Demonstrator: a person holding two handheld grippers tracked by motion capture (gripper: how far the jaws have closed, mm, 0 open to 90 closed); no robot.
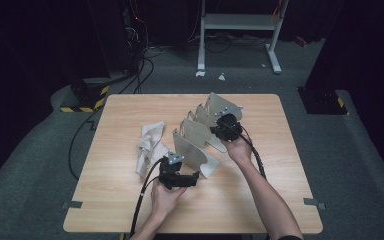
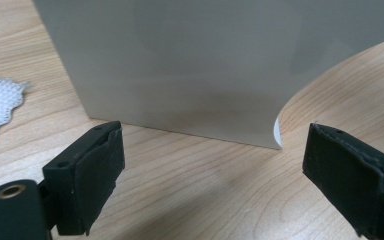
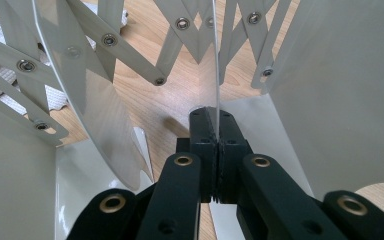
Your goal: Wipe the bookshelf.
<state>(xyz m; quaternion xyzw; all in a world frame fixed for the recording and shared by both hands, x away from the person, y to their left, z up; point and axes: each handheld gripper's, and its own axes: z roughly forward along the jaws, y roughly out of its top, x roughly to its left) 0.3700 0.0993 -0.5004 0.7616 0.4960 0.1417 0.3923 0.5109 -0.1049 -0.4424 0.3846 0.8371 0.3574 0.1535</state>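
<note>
— While my right gripper [image 3: 218, 131] pinches a thin divider plate [image 3: 215, 60] of the expanding file rack [image 1: 200, 137], where's the left?

— Left gripper [image 2: 210, 165] (fingers spread) faces the rack's end panel [image 2: 180, 65] mid-bench [image 1: 130, 200].

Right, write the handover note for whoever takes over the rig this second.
Right tool: shut on a thin divider plate of the grey expandable rack, gripping its edge among the scissor links.
Left tool: open, empty, low over the table, facing the rack's near end plate without touching.
White cloth: crumpled on the table, to the left of the rack in the high view.
Done: rack stands spread open. Left: take the near plate with the left tool.
</note>
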